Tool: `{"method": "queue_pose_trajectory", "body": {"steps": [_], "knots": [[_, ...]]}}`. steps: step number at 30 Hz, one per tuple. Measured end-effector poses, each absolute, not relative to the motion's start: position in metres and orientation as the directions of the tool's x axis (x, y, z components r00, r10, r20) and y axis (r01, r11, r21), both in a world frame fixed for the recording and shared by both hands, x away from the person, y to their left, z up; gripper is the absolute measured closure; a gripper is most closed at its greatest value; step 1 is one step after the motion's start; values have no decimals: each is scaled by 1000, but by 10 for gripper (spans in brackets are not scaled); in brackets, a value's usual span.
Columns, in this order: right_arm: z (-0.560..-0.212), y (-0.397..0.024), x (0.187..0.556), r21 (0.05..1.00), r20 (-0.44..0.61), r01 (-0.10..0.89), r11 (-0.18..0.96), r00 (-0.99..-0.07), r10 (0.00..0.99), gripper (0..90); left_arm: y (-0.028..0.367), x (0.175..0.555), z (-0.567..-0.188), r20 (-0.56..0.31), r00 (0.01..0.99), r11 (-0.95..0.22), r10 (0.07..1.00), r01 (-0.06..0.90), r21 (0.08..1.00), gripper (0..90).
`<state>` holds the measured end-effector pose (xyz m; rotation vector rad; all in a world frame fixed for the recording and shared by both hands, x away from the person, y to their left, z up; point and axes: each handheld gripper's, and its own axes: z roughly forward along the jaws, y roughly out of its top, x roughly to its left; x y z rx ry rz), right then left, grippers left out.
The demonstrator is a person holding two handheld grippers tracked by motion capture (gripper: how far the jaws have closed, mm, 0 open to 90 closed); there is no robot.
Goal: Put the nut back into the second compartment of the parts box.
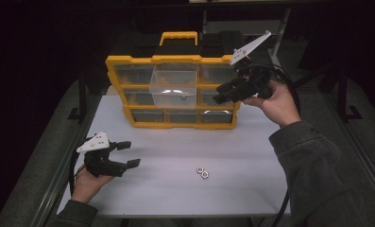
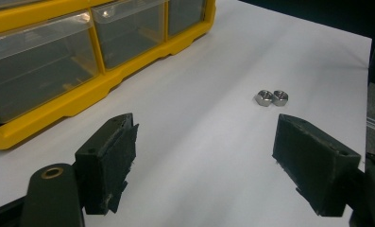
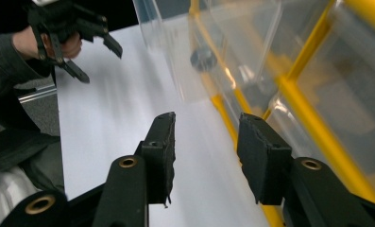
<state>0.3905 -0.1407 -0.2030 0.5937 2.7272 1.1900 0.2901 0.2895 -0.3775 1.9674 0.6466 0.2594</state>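
- The drawer cabinet stands at upper centre of the high view, on the far part of the table.
- One middle drawer sticks out of the cabinet's front, a small nut lying in it.
- Two nuts lie touching, lower centre, well before the cabinet.
- The left gripper sits at lower left, left of the two nuts.
- The right gripper hangs at upper right, just beside the cabinet's right edge.

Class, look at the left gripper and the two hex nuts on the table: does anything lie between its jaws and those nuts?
Nothing visible does. The left gripper stands open over bare white table, and the hex nuts lie ahead, touching each other.
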Motion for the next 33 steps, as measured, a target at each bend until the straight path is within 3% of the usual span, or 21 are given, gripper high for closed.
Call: {"method": "queue_pose_trajectory", "body": {"steps": [15, 33], "knots": [[-262, -145, 377, 704, 94, 350, 618, -908, 408, 528, 290, 290, -378, -93, 834, -363, 543, 333, 870, 217], [-339, -121, 362, 648, 135, 372, 665, -915, 380, 477, 289, 291, -378, -91, 836, -367, 542, 332, 869, 217]]}}
